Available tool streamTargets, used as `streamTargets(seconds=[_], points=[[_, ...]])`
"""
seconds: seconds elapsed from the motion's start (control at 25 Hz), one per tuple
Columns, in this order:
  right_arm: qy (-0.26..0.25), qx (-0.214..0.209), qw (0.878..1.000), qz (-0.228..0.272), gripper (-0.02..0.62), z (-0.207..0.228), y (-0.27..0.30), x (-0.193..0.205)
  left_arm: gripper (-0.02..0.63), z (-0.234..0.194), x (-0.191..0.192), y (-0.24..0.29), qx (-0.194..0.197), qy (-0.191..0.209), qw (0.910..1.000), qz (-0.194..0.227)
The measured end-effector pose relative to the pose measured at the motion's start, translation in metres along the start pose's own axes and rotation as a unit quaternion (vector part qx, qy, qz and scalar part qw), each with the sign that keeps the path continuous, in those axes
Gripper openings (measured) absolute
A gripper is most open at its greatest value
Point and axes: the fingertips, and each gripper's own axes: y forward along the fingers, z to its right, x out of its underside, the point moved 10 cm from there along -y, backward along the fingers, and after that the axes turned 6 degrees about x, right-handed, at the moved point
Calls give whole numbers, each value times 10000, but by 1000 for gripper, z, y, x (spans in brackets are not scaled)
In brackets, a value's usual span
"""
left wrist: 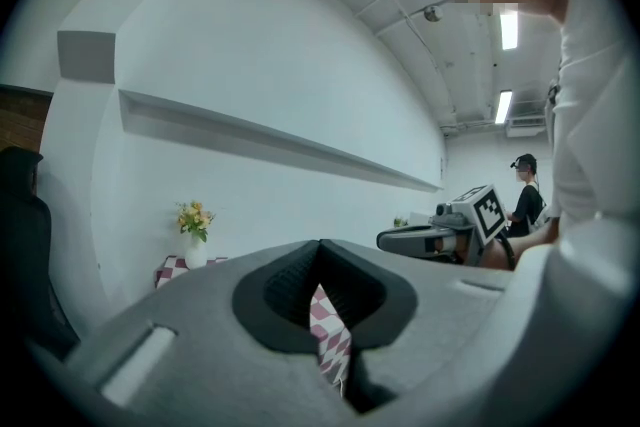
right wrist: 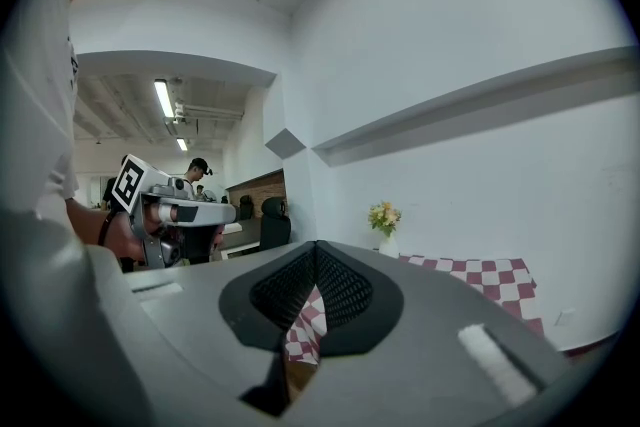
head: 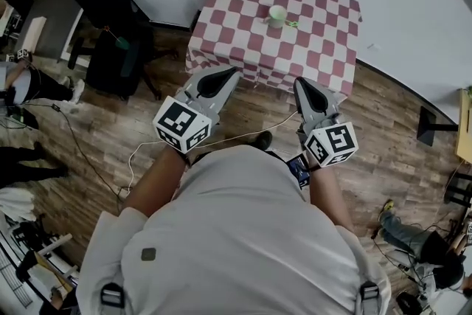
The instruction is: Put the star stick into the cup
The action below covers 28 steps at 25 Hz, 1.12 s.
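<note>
In the head view, the left gripper point(head: 227, 71) and right gripper point(head: 300, 82) are held short of the checked table point(head: 243, 26). The star stick point(head: 292, 24) is seen lying just beside the cup point(head: 277, 14). In the left gripper view, the jaws are seen closed tip to tip, with nothing gripped. In the right gripper view, the jaws are likewise pressed together and empty.

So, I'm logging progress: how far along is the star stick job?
Nothing done: the star stick lies on the checked table beside the cup. In hand: nothing; left gripper and right gripper are shut, empty, short of the table. Left: approach, pick, insert.
</note>
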Motion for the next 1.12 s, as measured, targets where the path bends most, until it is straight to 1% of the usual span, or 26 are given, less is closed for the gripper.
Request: streamTargets(seconds=[0.36,0.68,0.96,1.12], points=[[-99,282,9994,194,9,-79,-27,13,3,10,14,-78,181,47,9998,14],[-194,486,9983,251,9,-145,-58,23,3,24,26,-132,385,81,9992,96],[-228,546,9979,250,9,-184,-71,27,3,31,31,-160,504,106,9986,141],[-247,525,9980,251,9,-196,-74,28,3,31,34,-170,497,70,9986,146]])
